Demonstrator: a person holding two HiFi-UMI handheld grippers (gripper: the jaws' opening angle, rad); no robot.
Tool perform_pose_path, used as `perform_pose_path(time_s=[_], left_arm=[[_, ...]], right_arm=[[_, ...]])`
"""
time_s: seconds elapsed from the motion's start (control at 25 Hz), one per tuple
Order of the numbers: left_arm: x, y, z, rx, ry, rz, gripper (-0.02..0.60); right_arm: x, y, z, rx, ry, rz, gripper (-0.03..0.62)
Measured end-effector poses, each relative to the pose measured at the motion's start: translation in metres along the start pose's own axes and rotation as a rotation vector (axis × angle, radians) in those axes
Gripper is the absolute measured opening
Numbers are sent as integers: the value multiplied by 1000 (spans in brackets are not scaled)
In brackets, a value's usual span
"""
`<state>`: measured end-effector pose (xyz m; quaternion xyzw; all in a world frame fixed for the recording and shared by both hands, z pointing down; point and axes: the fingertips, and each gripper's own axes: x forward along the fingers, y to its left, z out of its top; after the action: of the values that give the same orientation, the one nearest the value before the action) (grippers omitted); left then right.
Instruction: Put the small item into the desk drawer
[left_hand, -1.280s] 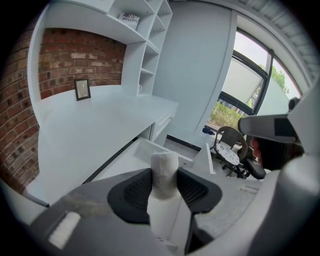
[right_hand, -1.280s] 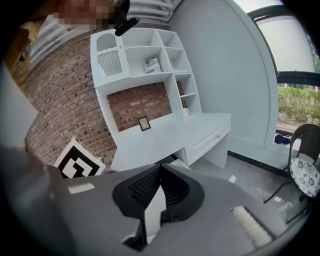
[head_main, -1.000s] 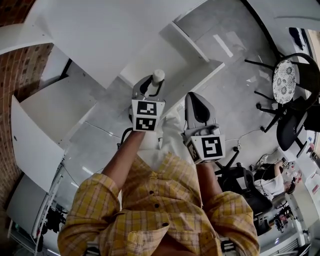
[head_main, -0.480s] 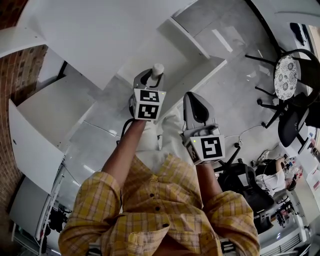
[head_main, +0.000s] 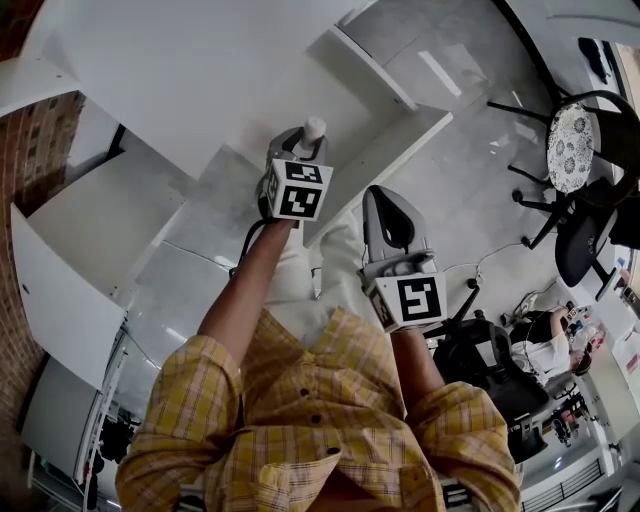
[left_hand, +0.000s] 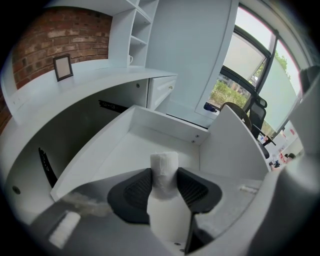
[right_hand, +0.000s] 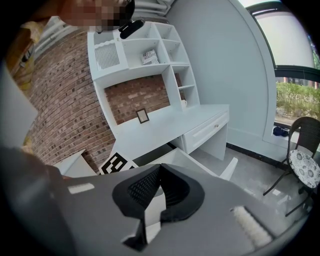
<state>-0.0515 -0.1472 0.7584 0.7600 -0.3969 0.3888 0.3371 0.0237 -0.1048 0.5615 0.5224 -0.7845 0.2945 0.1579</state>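
The left claw (left_hand: 165, 186) is seen clamped on the small white roll (left_hand: 164, 167), which has been carried forward over the past 1 second until it is held over the open desk drawer (left_hand: 172, 124). Only a lowering and a release appear to be left, while the right claw (right_hand: 159, 186) is held back beside it, its jaws drawn together on nothing. No brand, label or legible writing is shown anywhere, only the black square markers on the 2 cubes (head_main: 297, 190).
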Motion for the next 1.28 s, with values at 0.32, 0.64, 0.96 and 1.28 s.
perform_pose_path(time_s=[0.32, 0.64, 0.96, 1.28], left_arm=[[23, 5, -16, 10, 62, -12, 172], [43, 8, -29, 19, 110, -11, 173], [54, 5, -36, 22, 139, -14, 173], [63, 4, -41, 17, 163, -18, 175]], right_arm=[[-4, -5, -7, 17, 44, -31, 0], [-3, -6, -7, 22, 0, -18, 1], [-11, -16, -16, 49, 50, -56, 1], [-11, -17, -13, 41, 26, -44, 1]])
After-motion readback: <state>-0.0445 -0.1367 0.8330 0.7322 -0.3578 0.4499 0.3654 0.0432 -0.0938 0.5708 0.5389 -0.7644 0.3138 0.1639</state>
